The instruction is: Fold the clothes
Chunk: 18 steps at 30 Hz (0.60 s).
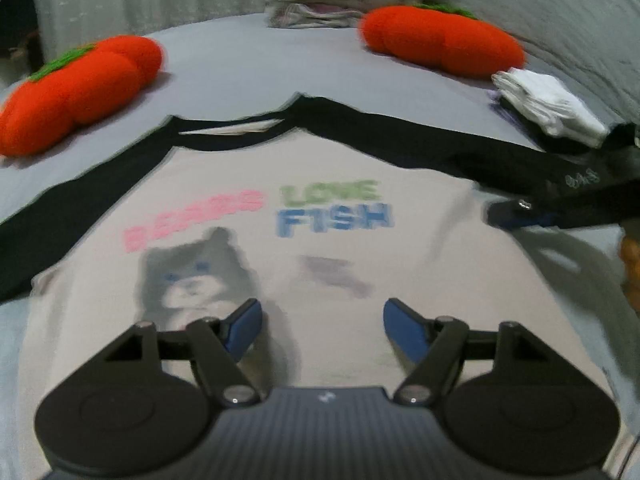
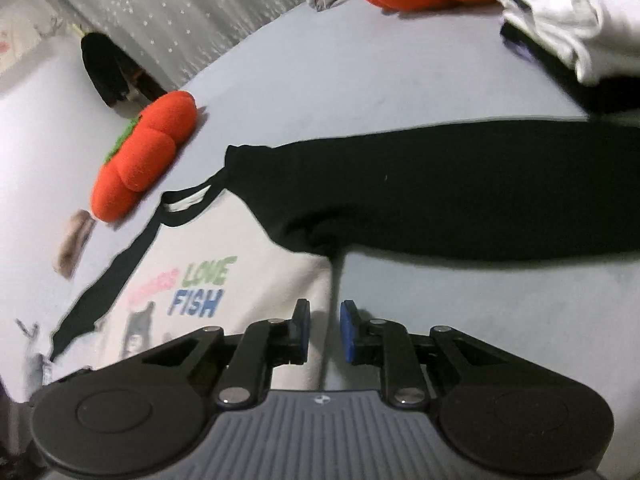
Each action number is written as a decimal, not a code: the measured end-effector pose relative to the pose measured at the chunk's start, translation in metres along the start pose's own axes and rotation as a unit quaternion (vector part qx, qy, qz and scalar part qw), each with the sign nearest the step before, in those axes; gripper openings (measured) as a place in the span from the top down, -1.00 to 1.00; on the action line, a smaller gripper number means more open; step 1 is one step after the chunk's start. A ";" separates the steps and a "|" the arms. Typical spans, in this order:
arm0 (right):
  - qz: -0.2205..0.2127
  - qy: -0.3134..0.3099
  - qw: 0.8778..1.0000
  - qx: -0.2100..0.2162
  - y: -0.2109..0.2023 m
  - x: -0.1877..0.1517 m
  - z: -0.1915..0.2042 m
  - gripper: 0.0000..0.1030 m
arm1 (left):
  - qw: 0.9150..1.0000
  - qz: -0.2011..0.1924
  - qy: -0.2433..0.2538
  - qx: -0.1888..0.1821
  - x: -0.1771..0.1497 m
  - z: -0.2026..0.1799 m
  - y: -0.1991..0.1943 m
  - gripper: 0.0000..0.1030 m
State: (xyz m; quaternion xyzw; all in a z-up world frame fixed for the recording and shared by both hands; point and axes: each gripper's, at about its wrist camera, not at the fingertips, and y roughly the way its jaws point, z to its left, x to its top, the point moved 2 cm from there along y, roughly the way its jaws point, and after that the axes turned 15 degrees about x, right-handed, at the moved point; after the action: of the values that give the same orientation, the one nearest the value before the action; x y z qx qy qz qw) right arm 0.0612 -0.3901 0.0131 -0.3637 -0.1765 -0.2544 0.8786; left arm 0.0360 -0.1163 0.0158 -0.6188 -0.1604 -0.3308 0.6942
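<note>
The left gripper (image 1: 322, 330) hangs over the near chest of the white long-sleeved shirt with black raglan sleeves and a bear print (image 1: 224, 280), its blue-padded fingers (image 1: 244, 330) well apart and holding nothing. The right gripper (image 2: 325, 330) sits at the shirt's right side seam, its fingers (image 2: 347, 332) only narrowly parted with no cloth visibly pinched between them. The shirt lies flat and face up on the pale grey bed sheet (image 2: 320, 80), the right black sleeve (image 2: 460, 188) stretched outward toward the far right. By judgement the fold is only beginning, and the next move calls for gripping that sleeve or side edge and carrying it across the chest.
</note>
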 end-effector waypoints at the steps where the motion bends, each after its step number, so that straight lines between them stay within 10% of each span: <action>1: 0.000 -0.003 1.000 -0.001 0.001 -0.001 0.002 0.63 | 1.000 -0.001 -0.002 0.014 0.001 0.006 0.002 -0.38; 18: -0.024 0.012 0.999 0.036 -0.008 -0.006 0.017 0.62 | 0.997 0.029 -0.054 0.057 0.002 0.055 0.019 -0.40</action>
State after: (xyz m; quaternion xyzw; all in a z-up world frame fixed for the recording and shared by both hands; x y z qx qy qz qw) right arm 0.0494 -0.3804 0.0261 -0.3247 -0.1836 -0.2735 0.8866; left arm 0.0600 -0.0635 0.0126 -0.5997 -0.1977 -0.2668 0.7280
